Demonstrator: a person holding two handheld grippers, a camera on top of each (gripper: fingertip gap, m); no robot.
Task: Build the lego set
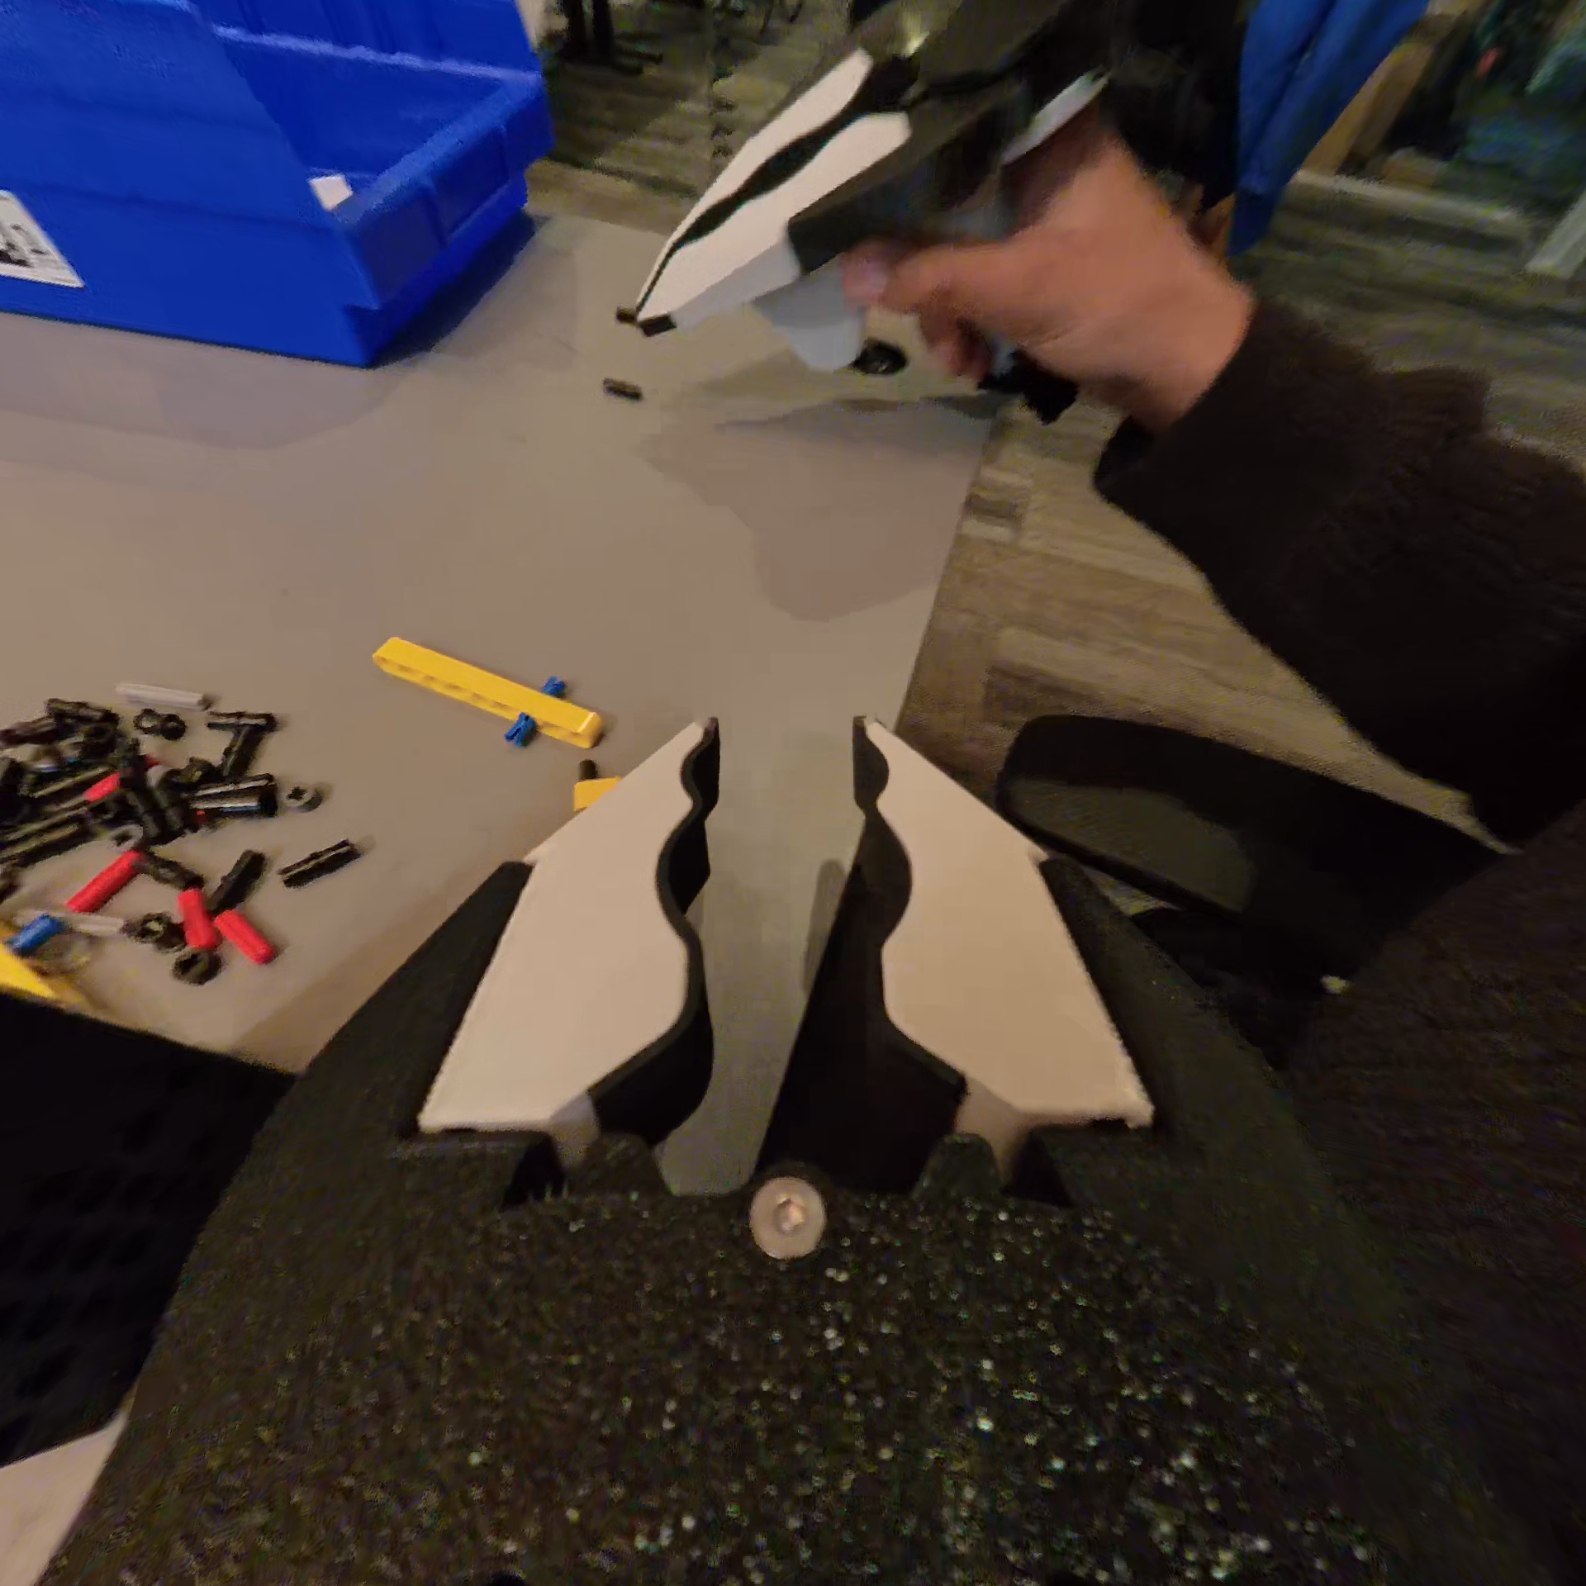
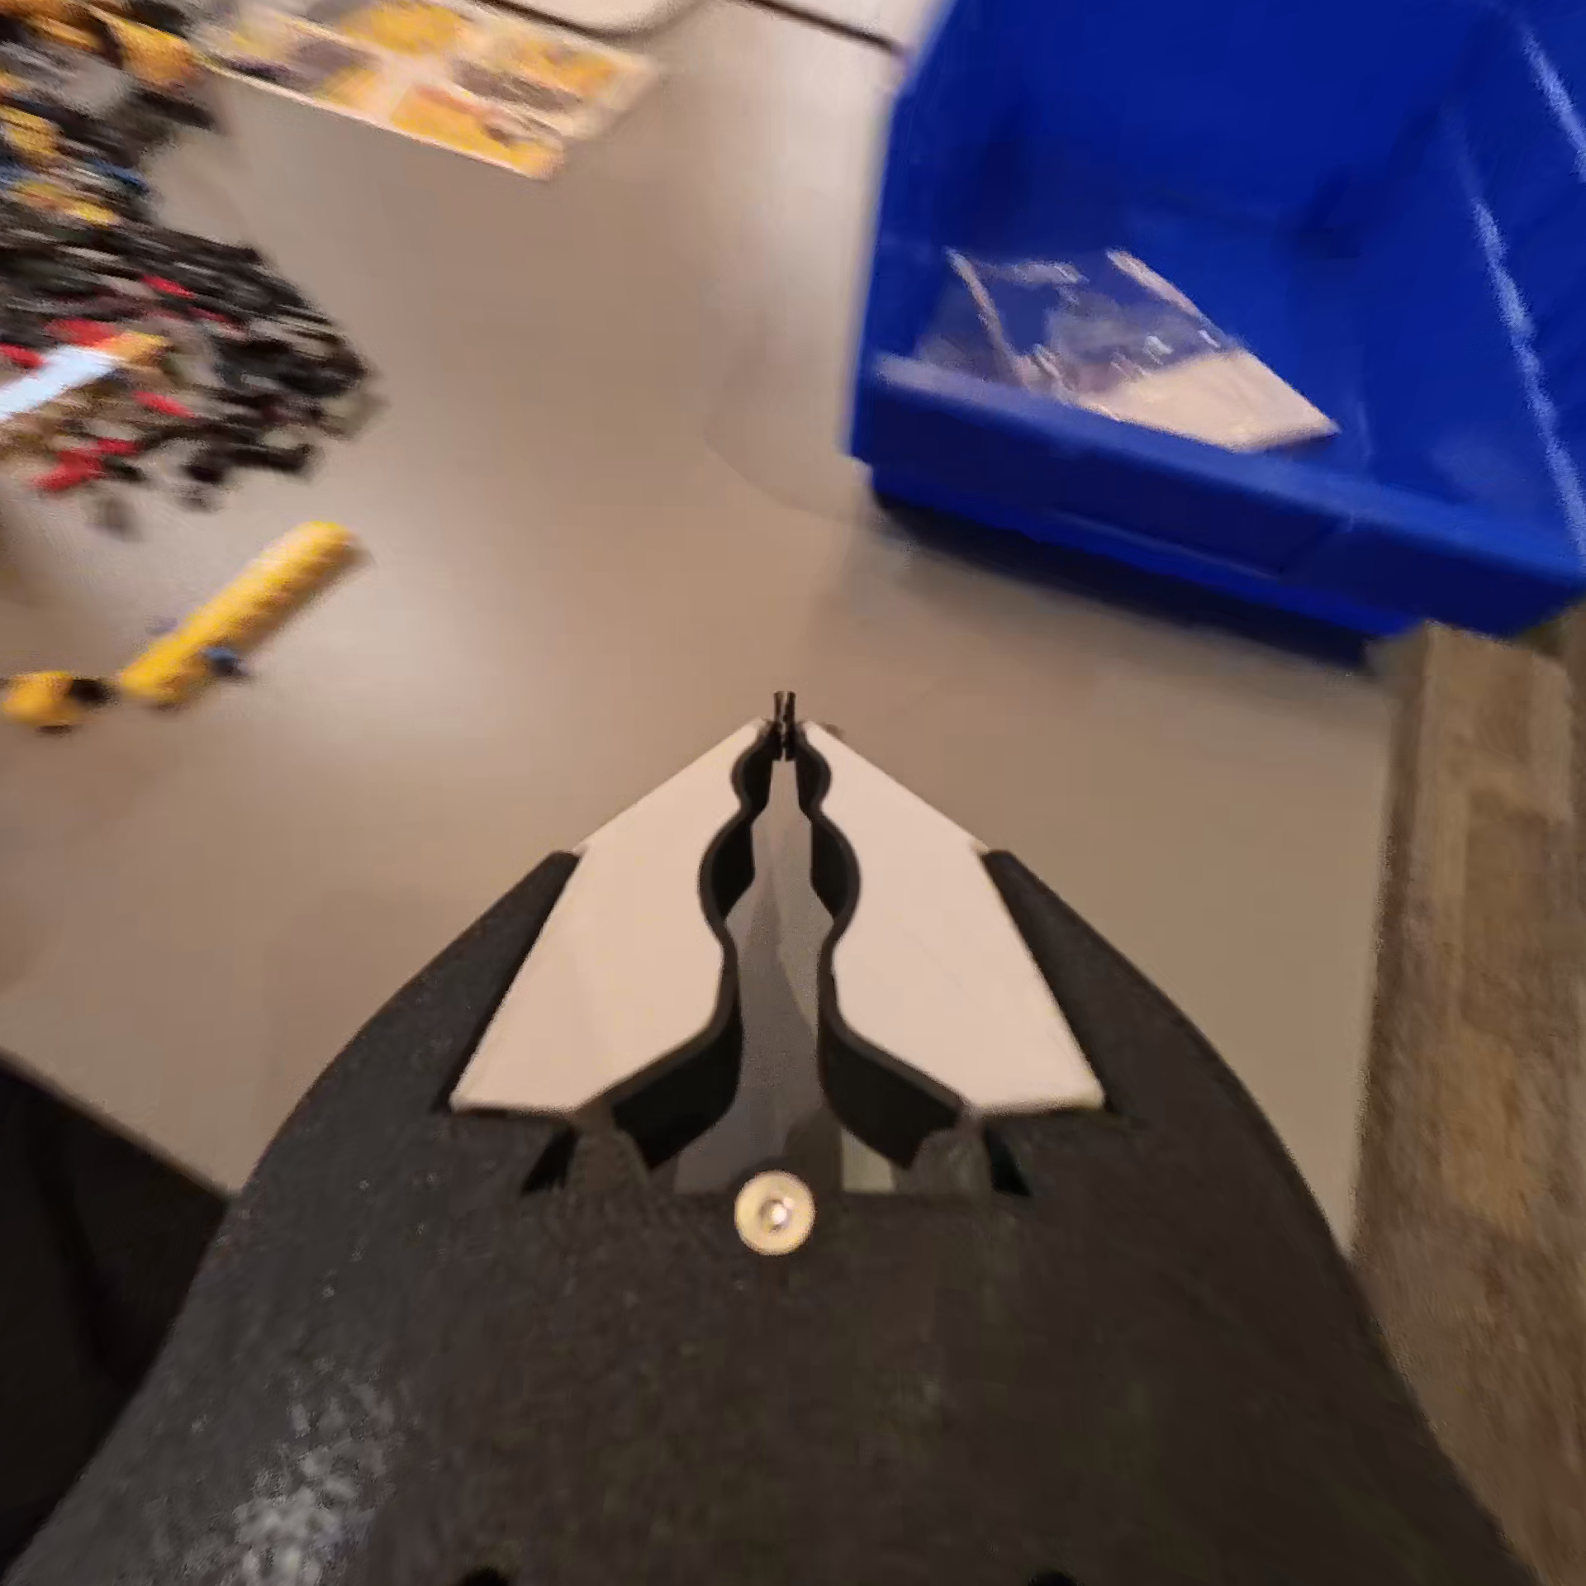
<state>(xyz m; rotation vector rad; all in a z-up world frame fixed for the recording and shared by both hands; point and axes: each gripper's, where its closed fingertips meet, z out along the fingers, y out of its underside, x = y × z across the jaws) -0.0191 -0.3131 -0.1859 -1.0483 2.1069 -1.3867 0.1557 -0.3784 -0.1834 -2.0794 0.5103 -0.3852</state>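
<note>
Left gripper (image 1: 785,729) sits low at the near edge of the grey table (image 1: 515,515), its two fingers spread apart with nothing between them, pointing across bare tabletop. Just off its left fingertip lies a yellow beam (image 1: 485,689) with a blue pin (image 1: 534,711) through it, and a shorter yellow piece (image 1: 594,791) peeks out beside the finger. Further left, a loose pile of black and red pins (image 1: 146,824) sprawls on the table. Over on the right, a hand (image 1: 1073,300) in a dark sleeve (image 1: 1373,558) holds the right gripper (image 2: 783,728) raised above the far table, tilted down and leftward; its tips are pinched tight on a small black pin (image 2: 783,719), held clear of the surface. Another black pin (image 1: 621,389) lies on the table directly beneath. Far left stands a blue bin (image 2: 1116,481), and inside it lies a clear plastic bag (image 2: 1124,352), contents too blurred to tell. Beyond the pile, a yellow printed booklet (image 2: 446,86) lies flat.
</note>
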